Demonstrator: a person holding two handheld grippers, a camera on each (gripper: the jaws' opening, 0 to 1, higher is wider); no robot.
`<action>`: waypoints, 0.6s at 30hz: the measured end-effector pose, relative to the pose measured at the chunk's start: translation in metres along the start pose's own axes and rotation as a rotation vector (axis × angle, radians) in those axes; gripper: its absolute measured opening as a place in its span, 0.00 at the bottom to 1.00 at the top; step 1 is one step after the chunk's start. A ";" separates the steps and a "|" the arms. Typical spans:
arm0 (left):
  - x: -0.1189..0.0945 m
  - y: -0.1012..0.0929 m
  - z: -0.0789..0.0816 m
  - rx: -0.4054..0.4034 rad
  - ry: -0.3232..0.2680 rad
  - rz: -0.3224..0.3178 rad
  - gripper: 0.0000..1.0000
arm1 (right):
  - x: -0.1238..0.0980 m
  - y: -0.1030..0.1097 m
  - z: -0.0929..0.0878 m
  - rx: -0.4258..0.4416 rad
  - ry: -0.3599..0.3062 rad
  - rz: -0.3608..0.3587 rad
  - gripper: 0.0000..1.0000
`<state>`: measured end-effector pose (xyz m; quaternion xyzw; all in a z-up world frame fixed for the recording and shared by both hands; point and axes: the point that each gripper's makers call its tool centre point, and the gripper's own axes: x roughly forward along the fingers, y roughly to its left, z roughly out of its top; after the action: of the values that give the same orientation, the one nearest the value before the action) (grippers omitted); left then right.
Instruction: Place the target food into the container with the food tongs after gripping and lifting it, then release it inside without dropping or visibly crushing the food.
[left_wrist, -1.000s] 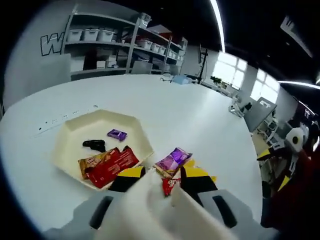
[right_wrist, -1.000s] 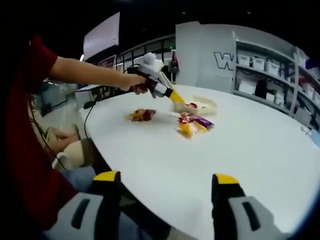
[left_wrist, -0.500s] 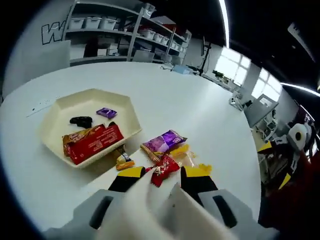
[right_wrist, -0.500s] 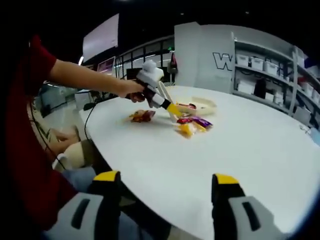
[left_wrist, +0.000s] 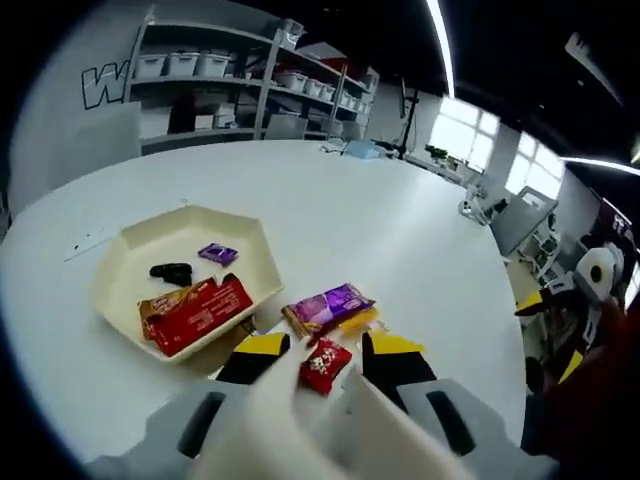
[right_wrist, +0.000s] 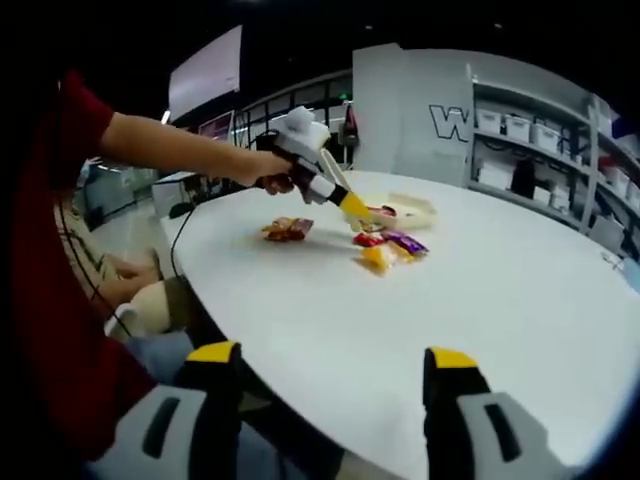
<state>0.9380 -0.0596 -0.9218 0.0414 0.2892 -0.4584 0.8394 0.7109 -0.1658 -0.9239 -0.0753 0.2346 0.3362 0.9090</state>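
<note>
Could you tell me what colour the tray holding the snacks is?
The tray is cream, seen best in the left gripper view.

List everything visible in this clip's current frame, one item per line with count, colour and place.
Hexagonal cream tray: one, cream, on the round white table.
Red snack packet: one, in the tray, beside an orange-brown packet.
Small purple packet: one, in the tray.
Black item: one, in the tray; kind unclear.
Large purple snack packet: one, on the table beside the tray.
Yellow packet: one, under the purple packet's edge.
Small red packet: one, between the white tongs.
Orange-red packet: one, apart on the table.
Shelving with bins: background.
Left gripper: shut on tongs.
Right gripper: open, empty.
</note>
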 end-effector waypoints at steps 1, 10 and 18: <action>0.003 0.000 -0.001 0.008 0.002 -0.003 0.27 | -0.001 0.000 -0.001 0.004 -0.001 -0.001 0.72; 0.015 0.001 -0.010 0.007 0.028 -0.016 0.27 | -0.005 -0.006 -0.001 0.012 -0.002 -0.015 0.72; 0.016 0.002 -0.016 -0.020 0.047 -0.019 0.24 | -0.003 -0.007 -0.001 0.010 0.001 -0.015 0.72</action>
<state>0.9387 -0.0653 -0.9441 0.0412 0.3139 -0.4624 0.8282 0.7132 -0.1733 -0.9234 -0.0727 0.2360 0.3281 0.9118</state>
